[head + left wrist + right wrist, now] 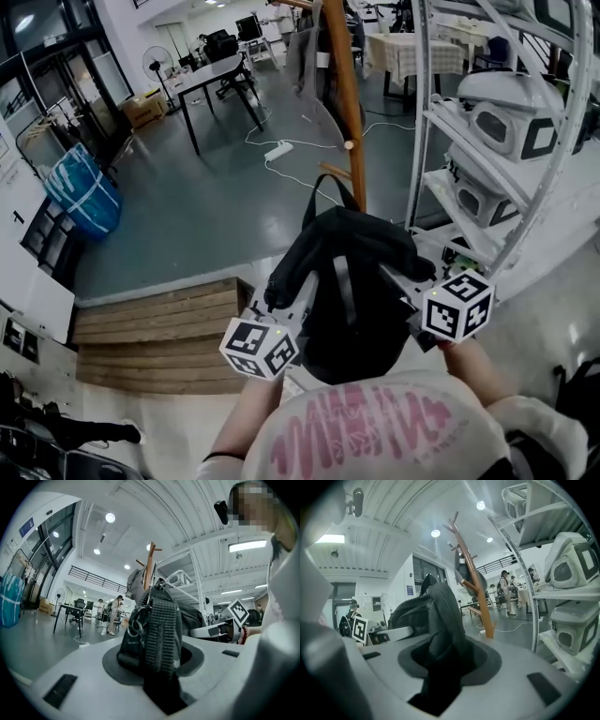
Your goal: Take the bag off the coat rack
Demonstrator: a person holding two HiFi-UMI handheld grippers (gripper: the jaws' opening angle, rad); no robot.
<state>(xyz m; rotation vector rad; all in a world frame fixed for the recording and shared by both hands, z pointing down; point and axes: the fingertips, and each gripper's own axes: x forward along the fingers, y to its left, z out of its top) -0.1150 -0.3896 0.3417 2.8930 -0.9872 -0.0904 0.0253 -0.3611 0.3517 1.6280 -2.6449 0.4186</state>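
Sagging softly and seemingly light, the bag [354, 281] is hanging with the left gripper [157, 644] pinching its webbing strap [161, 613] and the right gripper [440, 639] pinching its fabric.

Workshop interior. Glossy grey floor [206, 197] meeting a wooden platform [159, 328]; black table [214, 73] and standing fan [156, 64] near glazed doors [66, 70]; white shelving [457, 129] opposite; round ceiling lamps [110, 517] overhead; a blue bundle [84, 192], possibly wrapped plastic, beside the doors.

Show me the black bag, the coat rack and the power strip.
black bag [375, 246]: head view, top fabric.
coat rack [348, 103]: head view, wooden pole.
power strip [278, 150]: head view, white body.
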